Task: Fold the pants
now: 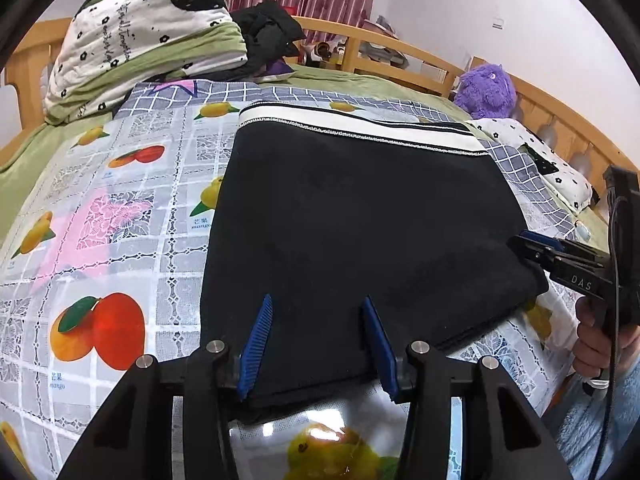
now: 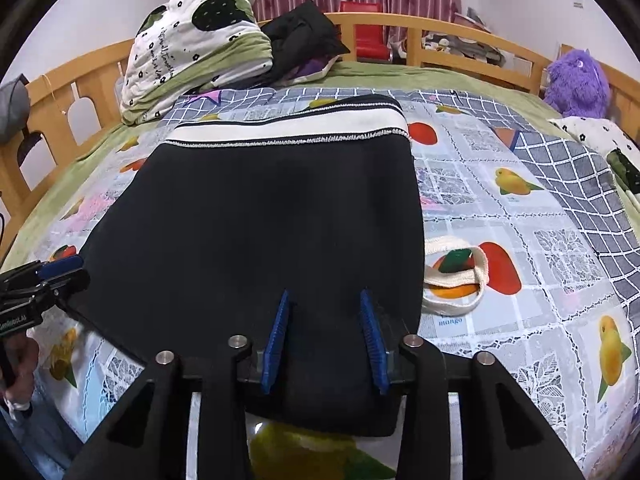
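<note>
Across the bed's fruit-print cloth (image 1: 120,216) the pants (image 1: 360,232) lie as a flat dark rectangle, white waistband (image 1: 360,124) at the far end. Your left gripper (image 1: 316,344) and right gripper (image 2: 326,342) each straddle the near folded edge with fingers apart, pressing on nothing. That fold looks laid, so you appear to be letting go. Next, judge whether another fold is needed; if so, clamp both near corners evenly and carry them toward the waistband.

Black pants (image 1: 360,216), folded flat on the bed, white waistband farthest.
</note>
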Demonstrator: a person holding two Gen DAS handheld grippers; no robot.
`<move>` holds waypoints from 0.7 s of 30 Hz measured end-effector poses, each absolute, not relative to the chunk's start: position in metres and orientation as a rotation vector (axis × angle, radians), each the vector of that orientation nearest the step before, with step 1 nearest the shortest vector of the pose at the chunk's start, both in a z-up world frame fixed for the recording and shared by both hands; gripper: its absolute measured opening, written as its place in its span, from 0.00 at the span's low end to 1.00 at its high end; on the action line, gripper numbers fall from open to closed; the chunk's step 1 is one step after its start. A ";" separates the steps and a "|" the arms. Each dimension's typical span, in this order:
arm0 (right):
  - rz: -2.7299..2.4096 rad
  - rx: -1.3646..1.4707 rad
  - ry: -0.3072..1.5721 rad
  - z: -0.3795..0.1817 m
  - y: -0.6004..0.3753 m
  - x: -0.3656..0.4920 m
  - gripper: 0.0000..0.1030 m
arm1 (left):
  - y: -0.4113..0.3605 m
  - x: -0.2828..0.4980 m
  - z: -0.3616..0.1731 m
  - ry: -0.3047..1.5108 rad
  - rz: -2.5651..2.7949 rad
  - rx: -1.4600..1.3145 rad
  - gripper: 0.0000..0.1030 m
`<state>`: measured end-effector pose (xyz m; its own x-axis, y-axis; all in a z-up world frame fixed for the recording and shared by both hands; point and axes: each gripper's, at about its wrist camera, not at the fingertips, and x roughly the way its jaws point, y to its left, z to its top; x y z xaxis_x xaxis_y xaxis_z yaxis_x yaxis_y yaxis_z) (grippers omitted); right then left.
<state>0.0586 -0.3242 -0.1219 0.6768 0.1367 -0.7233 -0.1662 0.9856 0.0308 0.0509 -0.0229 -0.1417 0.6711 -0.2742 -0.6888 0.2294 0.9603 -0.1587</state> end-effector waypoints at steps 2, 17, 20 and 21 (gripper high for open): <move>0.170 -0.032 0.802 -0.122 -0.323 0.058 0.43 | -0.022 0.050 -0.142 0.777 -0.282 -0.063 0.44; 0.198 -0.037 0.815 -0.123 -0.307 0.060 0.77 | -0.017 0.054 -0.140 0.787 -0.301 -0.122 0.44; 0.207 -0.004 0.846 -0.121 -0.311 0.065 0.77 | -0.014 0.056 -0.141 0.803 -0.320 -0.135 0.44; 0.213 0.011 0.851 -0.120 -0.313 0.065 0.77 | -0.014 0.056 -0.141 0.806 -0.325 -0.135 0.44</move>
